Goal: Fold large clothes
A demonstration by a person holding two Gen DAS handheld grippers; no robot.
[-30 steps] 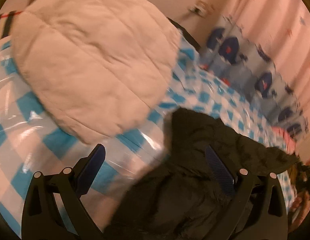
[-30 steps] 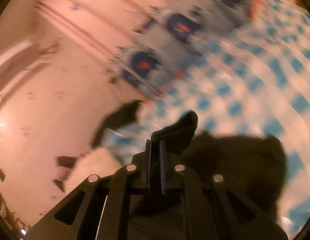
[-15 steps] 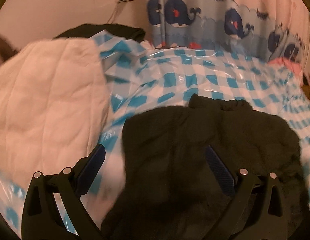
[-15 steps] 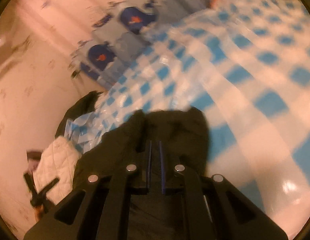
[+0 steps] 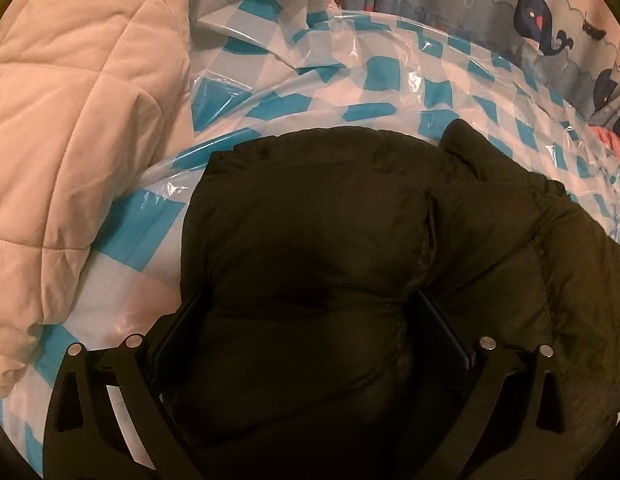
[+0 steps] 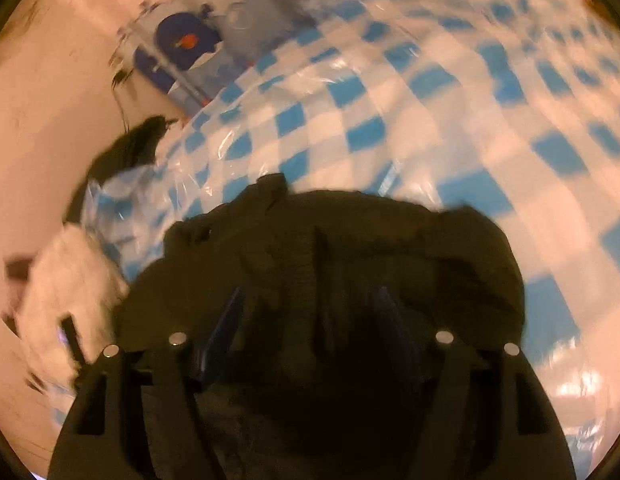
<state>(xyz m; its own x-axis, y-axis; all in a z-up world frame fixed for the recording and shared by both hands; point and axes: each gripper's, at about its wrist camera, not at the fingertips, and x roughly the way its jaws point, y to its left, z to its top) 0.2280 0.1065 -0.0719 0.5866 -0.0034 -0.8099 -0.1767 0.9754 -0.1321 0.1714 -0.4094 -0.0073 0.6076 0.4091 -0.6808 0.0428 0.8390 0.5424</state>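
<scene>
A dark puffy jacket (image 5: 350, 220) lies bunched on the blue-and-white checkered plastic sheet (image 5: 370, 72). My left gripper (image 5: 310, 304) is open, its fingers spread either side of a fold of the jacket, low over it. In the right wrist view the same jacket (image 6: 330, 240) fills the lower middle. My right gripper (image 6: 310, 300) is open right above the jacket, with dark cloth between its fingers. The view is blurred.
A white quilted coat (image 5: 69, 120) lies to the left of the jacket, also in the right wrist view (image 6: 65, 280). A whale-print curtain (image 5: 550, 20) hangs at the back. Another dark garment (image 6: 125, 148) lies at the sheet's far edge by the wall.
My right gripper has opened and let go of the jacket, which has dropped onto the sheet. My left gripper has moved lower and closer over the jacket, still open.
</scene>
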